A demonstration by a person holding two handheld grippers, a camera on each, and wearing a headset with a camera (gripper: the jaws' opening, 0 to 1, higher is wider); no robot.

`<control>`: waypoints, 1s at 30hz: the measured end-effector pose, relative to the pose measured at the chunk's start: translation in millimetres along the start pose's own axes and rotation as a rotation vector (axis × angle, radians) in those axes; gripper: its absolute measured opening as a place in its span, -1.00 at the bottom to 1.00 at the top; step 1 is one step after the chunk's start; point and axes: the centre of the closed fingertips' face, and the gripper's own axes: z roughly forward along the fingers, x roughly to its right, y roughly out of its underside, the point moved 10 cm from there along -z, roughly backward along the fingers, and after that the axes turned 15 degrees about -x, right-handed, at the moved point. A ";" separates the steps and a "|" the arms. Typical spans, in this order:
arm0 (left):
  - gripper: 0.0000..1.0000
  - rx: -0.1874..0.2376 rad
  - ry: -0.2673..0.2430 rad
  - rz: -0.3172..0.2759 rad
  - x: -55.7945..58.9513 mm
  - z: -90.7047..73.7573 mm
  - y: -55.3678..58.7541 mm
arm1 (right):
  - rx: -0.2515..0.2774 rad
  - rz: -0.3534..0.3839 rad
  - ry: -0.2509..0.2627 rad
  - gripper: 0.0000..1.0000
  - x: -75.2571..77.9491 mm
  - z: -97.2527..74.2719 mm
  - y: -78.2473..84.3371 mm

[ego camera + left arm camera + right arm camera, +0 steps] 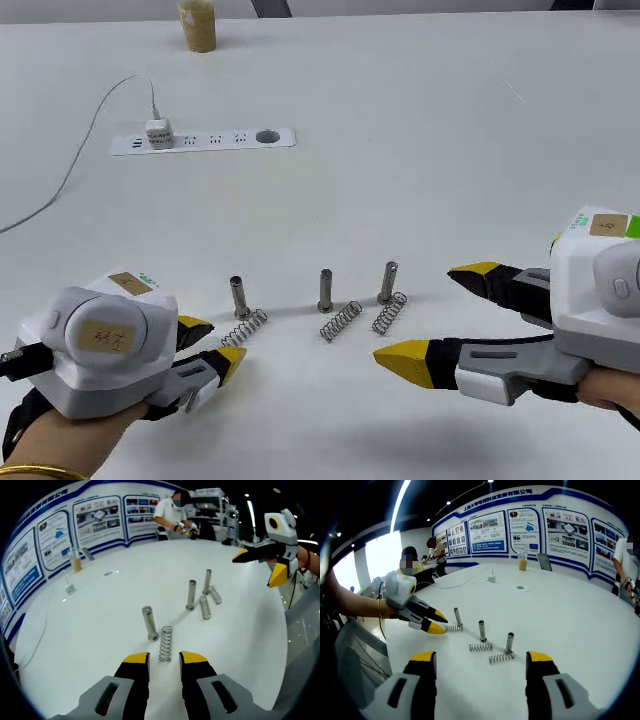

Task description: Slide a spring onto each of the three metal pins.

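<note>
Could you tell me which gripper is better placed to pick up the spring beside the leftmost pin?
Left. The left gripper hovers beside that spring, which lies straight ahead of its open jaws; the right gripper is beyond the other two springs.

A white tabletop (450,150) carries a white power strip (203,141), lying parallel to its far edge, toward the left. A white charger (158,131) sits plugged in at the strip's left end, and its grey cable (85,140) curves away toward the left edge. A cup of pale brown drink (198,24) stands near the far edge. Blue-trimmed posters (95,517) line the wall. A person (172,512) stands beyond the tabletop.
</note>
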 end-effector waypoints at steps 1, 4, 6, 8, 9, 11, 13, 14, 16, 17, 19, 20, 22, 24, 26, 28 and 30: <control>-0.52 -0.003 0.000 0.000 -0.4 1.2 -0.2 | 0.002 0.004 0.002 0.47 0.2 -0.4 0.8; -0.59 -0.010 0.001 0.000 0.8 2.9 -0.8 | 0.007 0.015 0.009 0.45 0.3 -1.9 2.6; -0.61 -0.009 0.001 0.006 1.2 4.4 -1.0 | 0.014 0.024 0.009 0.45 -0.2 -2.5 3.5; -0.64 -0.012 0.006 0.012 1.8 6.4 -1.1 | 0.011 0.032 0.003 0.44 -0.7 -2.3 4.7; -0.66 -0.015 0.006 0.016 2.0 7.2 -0.9 | 0.010 0.034 0.004 0.44 -0.8 -2.1 5.3; -0.68 -0.023 0.002 0.023 1.8 8.2 -0.7 | 0.005 0.039 0.005 0.44 -1.0 -2.1 6.3; -0.69 -0.026 0.005 0.020 1.2 8.8 -0.2 | 0.006 0.044 0.004 0.44 -1.8 -2.2 6.5; -0.71 -0.020 0.011 0.017 1.2 9.3 -0.3 | 0.005 0.045 0.003 0.43 -2.0 -2.2 6.6; -0.73 -0.018 0.015 0.007 0.5 9.8 0.1 | 0.006 0.048 0.004 0.43 -1.9 -2.0 6.9; -0.73 -0.018 0.012 0.008 0.5 9.6 -0.1 | 0.006 0.050 0.003 0.43 -1.9 -1.8 7.0; -0.76 -0.018 0.007 0.016 0.0 9.8 -0.5 | 0.009 0.058 0.000 0.42 -2.1 -1.4 7.1; -0.76 -0.018 0.007 0.016 -0.1 10.1 -0.5 | 0.010 0.063 -0.001 0.42 -2.0 -1.3 7.2; -0.78 -0.019 0.008 0.018 -0.1 10.5 -0.3 | 0.014 0.070 -0.004 0.41 -2.0 -1.3 7.1; -0.78 -0.020 0.007 0.021 0.0 10.2 0.2 | 0.019 0.077 -0.007 0.41 -2.0 -1.7 6.5; -0.79 -0.022 -0.001 0.039 0.6 9.7 1.2 | 0.026 0.084 -0.012 0.40 -2.0 -2.4 5.7; -0.79 -0.023 -0.016 0.074 2.5 8.0 2.0 | 0.036 0.098 -0.021 0.39 -2.0 -3.3 4.7; -0.79 -0.024 -0.034 0.103 4.6 6.0 2.5 | 0.044 0.109 -0.026 0.39 -1.9 -4.2 3.7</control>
